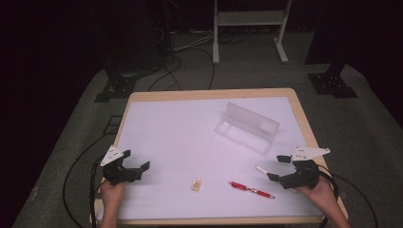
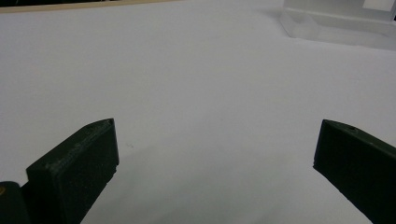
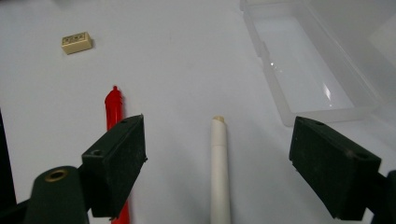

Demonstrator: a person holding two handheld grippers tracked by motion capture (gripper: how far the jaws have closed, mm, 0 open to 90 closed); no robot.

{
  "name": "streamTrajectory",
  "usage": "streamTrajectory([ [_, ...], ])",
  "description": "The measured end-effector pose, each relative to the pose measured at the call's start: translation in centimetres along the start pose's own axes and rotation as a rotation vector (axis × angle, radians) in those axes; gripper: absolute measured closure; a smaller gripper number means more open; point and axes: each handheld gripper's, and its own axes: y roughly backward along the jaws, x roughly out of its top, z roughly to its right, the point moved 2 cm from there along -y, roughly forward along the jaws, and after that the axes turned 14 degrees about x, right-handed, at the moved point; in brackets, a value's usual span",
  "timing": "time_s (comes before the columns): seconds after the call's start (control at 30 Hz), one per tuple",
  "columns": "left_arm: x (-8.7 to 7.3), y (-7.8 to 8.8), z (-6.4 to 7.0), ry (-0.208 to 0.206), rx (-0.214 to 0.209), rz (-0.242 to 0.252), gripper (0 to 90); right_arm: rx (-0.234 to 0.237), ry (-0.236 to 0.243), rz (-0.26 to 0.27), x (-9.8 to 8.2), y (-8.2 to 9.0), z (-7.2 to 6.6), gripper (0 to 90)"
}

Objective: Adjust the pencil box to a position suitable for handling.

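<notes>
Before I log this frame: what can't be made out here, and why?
- Eraser print: too small in the right gripper view and the high view.
- White pen: lower end cut off by the bottom edge of the right gripper view; in the high view the right tongs cover most of it.
- Red pen: partly behind a jaw in the right gripper view.
- Box: cut off by the left gripper view's edge.

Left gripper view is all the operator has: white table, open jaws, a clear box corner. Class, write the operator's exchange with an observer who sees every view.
Operator: What lies near the right tool?
Observer: A white pen, between its open jaws.
Operator: Anything beside it?
Observer: A red pen, partly behind one jaw.
Operator: Is the clear box shut?
Observer: No, its lid stands open; the tray looks empty.
</notes>
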Motion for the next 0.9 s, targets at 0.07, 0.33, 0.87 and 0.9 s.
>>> streamTrajectory([
  [0.07,0.0,0.0,0.0,0.001,-0.002,-0.002,0.0,-0.007,0.000,-0.006,0.4,0.0,0.1,17.4],
  [0.33,0.0,-0.1,0.0,0.000,-0.001,-0.003,0.0,0.007,0.013,-0.008,2.4,-0.2,0.4,17.5],
  [0.87,0.0,0.0,-0.1,0.001,-0.004,-0.004,0.0,0.057,0.080,-0.092,6.4,-3.4,0.7,20.7],
  [0.9,0.0,0.0,-0.1,0.001,-0.005,-0.003,0.0,0.057,0.082,-0.096,6.6,-3.6,0.7,20.8],
])
